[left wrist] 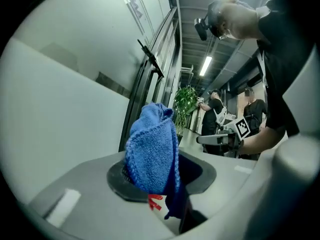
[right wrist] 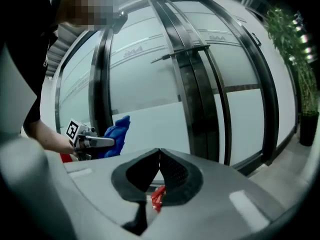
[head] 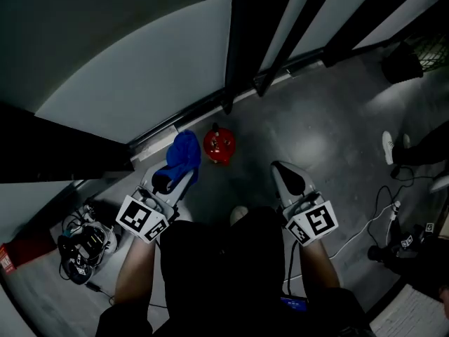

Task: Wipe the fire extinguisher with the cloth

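1. While the left gripper (left wrist: 160, 178) is clamped on the one blue cloth (left wrist: 152, 151), the cloth stands up out of its jaws in a bunched fold and hangs a little below them.
2. Beside it, the right gripper (right wrist: 160, 168) has its two jaws pressed together with nothing between them.
3. Both grippers point forward, well apart, one marker cube on each, with the person's dark clothing between them.
4. Just ahead of the left gripper's tip, and to the right of the cloth, the single red fire extinguisher (head: 219, 144) stands on the grey floor (head: 330, 128). It lies ahead and to the left of the right gripper. Whether cloth and extinguisher touch cannot be told.
5. Beyond the extinguisher runs a glass wall with dark door frames (head: 242, 41).
6. Left of the left gripper, behind its cube, a tangle of cables (head: 83, 243) lies on the floor.
7. Right of the right gripper, one white shoe (head: 389, 146) of another person shows.
8. Far ahead in the left gripper view, two people (left wrist: 216, 115) stand near one potted plant (left wrist: 186, 101).
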`<state>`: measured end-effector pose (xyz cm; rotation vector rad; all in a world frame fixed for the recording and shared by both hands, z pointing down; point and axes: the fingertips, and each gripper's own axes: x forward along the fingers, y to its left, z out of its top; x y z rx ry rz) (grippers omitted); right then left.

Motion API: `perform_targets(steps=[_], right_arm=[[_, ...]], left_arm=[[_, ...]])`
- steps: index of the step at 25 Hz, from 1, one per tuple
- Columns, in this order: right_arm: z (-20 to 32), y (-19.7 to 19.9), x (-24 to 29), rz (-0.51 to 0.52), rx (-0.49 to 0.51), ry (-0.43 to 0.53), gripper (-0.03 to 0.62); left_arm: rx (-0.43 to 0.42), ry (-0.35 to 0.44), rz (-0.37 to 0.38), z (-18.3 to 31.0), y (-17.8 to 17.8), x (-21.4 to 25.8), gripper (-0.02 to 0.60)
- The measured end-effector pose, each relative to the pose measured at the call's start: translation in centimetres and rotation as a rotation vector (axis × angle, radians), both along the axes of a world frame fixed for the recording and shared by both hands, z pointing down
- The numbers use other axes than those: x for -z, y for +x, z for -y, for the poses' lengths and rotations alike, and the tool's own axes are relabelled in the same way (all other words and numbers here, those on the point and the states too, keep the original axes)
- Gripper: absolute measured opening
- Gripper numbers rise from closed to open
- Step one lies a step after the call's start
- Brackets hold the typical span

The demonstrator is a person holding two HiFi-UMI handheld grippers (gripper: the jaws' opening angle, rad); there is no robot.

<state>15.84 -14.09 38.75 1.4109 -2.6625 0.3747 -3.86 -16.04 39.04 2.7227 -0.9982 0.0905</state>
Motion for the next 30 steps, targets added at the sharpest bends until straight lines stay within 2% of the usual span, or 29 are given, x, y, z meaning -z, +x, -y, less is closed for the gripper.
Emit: perform_targets(steps=[6, 8, 10, 12, 14, 17, 21, 25, 30], right_arm=[[4.8, -0.2, -12.3, 0.013, -0.036, 0.134, 0.003], [5.7, -0.4, -15.1, -0.018, -0.045, 0.188, 0.003], [6.3, -0.5, -16.7, -0.047, -0.066, 0.219, 0.003], [6.6, -0.5, -17.2, -0.048, -0.091, 0.222, 0.003], [6.1, -0.7, -17.2, -0.040, -0.092, 0.207, 0.003], [5.6, -0.9, -17.4, -0.037, -0.069, 0.196, 0.003], [6.2, -0.6, -18.1, -0.031, -0.091, 0.192, 0.003], [7.0, -0.8, -18.5, -0.057, -0.099, 0.184, 0.003], [8.4, -1.6, -19.9, -0.090, -0.117, 0.160, 0.003]], left_arm=[[-0.049, 0.122, -0.008, 2.8, 0.5, -12.2, 0.129], [-0.080, 0.158, 0.033, 3.7, 1.2, -15.1, 0.127], [-0.114, 0.137, 0.085, 4.7, 1.9, -17.3, 0.126], [-0.145, 0.065, 0.172, 5.8, 2.6, -19.1, 0.126], [-0.186, -0.004, 0.311, 6.4, 3.1, -20.6, 0.126], [-0.262, -0.031, 0.532, 7.2, 3.8, -22.4, 0.126], [-0.331, -0.056, 0.701, 8.3, 4.7, -24.5, 0.126], [-0.387, -0.027, 0.828, 8.3, 5.4, -24.7, 0.124], [-0.445, 0.121, 1.001, 8.0, 5.7, -24.2, 0.123]])
